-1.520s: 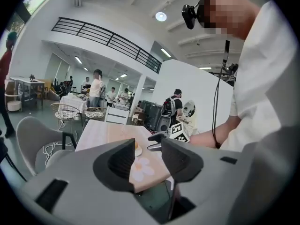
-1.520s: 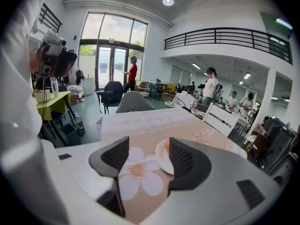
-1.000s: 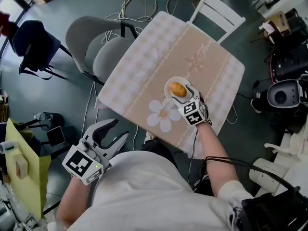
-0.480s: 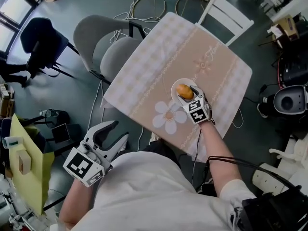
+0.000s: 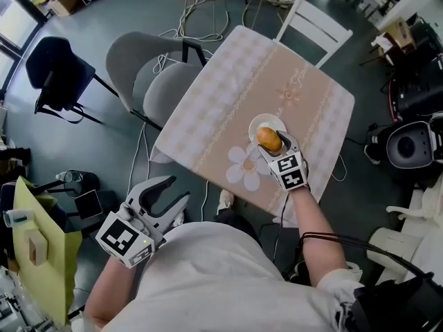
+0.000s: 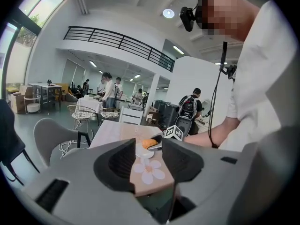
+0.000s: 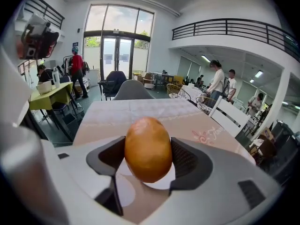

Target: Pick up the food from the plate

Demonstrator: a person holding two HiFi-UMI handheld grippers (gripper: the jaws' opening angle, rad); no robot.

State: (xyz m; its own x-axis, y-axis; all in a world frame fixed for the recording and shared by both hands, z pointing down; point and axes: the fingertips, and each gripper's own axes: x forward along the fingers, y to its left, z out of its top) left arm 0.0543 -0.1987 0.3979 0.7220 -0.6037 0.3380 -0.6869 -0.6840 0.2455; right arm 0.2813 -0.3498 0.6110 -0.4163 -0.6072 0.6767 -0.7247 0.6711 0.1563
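Since a sec ago the right gripper's pads (image 7: 186,159) have come in a touch and now sit on both flanks of the food (image 7: 148,146). It was mid-plate then and now reads over the near rim in the head view. So the right gripper (image 5: 270,142) is clamped on the food, a smooth golden-brown oval; bun or potato, can't tell which. The grip is across its middle, long axis upright btw the pads. The plate (image 5: 261,122), small and white, shows just under and behind it. Whether the food is clear of the plate yet, can't tell. The plate sits on the cloth-covered table (image 5: 228,95), beside the flower print (image 5: 243,168).

The left gripper (image 6: 150,161) has its jaws wide apart w/ nothing btw them, held low by the person's side, well off the table.

Risks, imo:
- The oval is rounded and slick-looking w/ only small contact patches, so a fast lift or a tilt could let it pivot or squirt out and roll off the nearby table edge.
- Squeezing harder could dent it if it's soft.
- If it drags on the rim, the light plate may skate.
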